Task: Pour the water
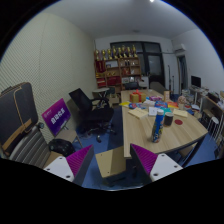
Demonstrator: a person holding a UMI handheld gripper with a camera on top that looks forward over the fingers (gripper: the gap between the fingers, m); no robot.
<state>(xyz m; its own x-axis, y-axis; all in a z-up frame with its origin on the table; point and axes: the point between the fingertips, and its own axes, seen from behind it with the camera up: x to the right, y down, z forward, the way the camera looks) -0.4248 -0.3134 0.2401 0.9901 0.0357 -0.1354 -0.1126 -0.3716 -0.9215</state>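
My gripper (113, 166) is held high above the blue floor, well short of a round wooden table (138, 128). Its magenta pads (82, 160) stand wide apart with nothing between them. On the table, beyond the right finger, stands a tall blue bottle (157, 125). A small red item (179, 121) lies just to the right of it; I cannot tell what it is. More colourful small things (150, 101) crowd the table's far side. No cup or glass can be made out from here.
A black office chair (92, 110) stands left of the table, with a purple sign (56, 117) beside it. A grey chair back (15, 110) is close on the left. Shelves (118, 68) line the far wall. A table leg panel (108, 158) stands ahead between the fingers.
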